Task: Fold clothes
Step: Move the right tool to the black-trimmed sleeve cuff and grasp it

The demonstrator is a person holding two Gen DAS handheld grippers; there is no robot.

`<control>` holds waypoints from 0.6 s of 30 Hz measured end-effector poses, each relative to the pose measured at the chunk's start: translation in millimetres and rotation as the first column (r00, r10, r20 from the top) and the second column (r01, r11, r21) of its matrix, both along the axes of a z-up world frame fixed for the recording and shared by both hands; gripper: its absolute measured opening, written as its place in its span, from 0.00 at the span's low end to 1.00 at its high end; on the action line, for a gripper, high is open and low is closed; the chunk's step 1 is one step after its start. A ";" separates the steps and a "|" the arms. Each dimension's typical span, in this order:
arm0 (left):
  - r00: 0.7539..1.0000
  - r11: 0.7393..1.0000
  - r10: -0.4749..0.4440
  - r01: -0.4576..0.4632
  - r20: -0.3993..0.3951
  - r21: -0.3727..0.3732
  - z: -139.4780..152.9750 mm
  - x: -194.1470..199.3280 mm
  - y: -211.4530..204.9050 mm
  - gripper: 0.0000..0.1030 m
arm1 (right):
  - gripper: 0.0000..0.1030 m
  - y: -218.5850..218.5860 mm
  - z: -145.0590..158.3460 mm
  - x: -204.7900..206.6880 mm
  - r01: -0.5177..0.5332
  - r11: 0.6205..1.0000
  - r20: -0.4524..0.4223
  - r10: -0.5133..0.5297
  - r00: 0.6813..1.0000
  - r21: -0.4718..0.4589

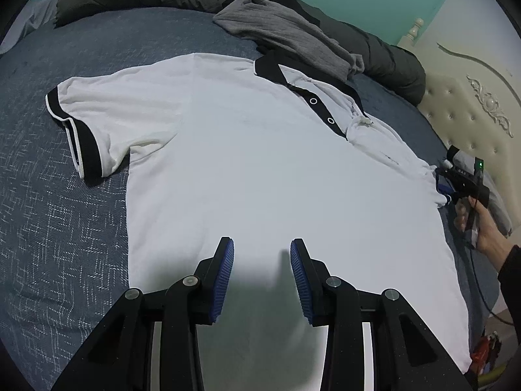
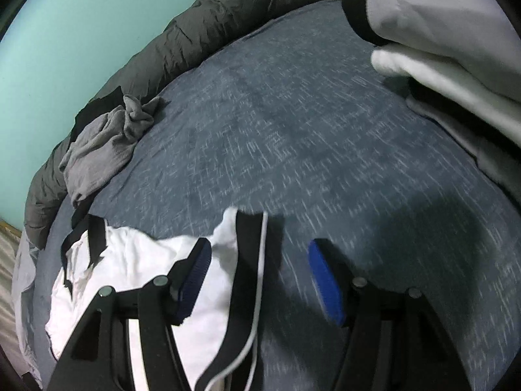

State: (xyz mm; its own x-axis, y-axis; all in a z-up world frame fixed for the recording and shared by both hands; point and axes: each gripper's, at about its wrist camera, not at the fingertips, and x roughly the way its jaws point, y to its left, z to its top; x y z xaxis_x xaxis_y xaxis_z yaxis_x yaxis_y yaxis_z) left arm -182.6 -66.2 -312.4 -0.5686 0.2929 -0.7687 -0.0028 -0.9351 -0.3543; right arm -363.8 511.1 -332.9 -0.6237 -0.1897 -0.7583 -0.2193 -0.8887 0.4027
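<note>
Right now the white short-sleeved polo shirt with black collar and black sleeve bands (image 1: 260,163) lies spread flat, front up, on the blue-grey woven bedspread (image 1: 58,228), filling the middle of the left wrist frame; its long axis runs from the hem at lower centre up to the collar at upper right; my left gripper (image 1: 262,254) hovers over the hem end, fingers spread, pinching nothing; my right gripper (image 2: 260,260) sits at the far sleeve, fingers spread either side of that sleeve's black band (image 2: 247,260), not closed on it; so the right is nearer a sleeve, the left nearer the hem; a crumpled grey garment (image 1: 286,29) lies beyond the collar.
</note>
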 end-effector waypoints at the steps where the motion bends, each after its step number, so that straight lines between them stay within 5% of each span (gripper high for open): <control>1: 1.000 1.000 -0.002 0.002 0.001 0.001 -0.6 -0.3 0.2 0.38 | 0.61 -0.4 -0.7 -2.4 0.000 1.000 -0.003 0.000 1.000 0.005; 4: 1.000 1.000 -0.002 0.002 0.001 -0.001 -1.4 -0.9 0.5 0.38 | 0.58 -0.1 -1.6 -7.4 0.001 1.000 -0.024 -0.001 1.000 0.007; 6: 1.000 1.000 -0.002 0.002 -0.001 -0.003 -1.3 -1.4 0.3 0.38 | 0.29 -1.6 -3.1 -8.6 -0.013 1.000 -0.032 0.013 0.999 0.003; 11: 1.000 1.000 -0.001 0.001 0.001 0.002 -2.6 -2.4 -0.8 0.38 | 0.08 -10.5 -1.1 -4.2 -0.053 0.999 -0.071 0.053 0.996 0.005; 18: 1.000 1.000 0.004 -0.004 -0.011 0.008 0.4 0.3 -2.2 0.38 | 0.06 -19.6 26.5 15.8 -0.038 0.997 -0.170 0.049 0.984 0.067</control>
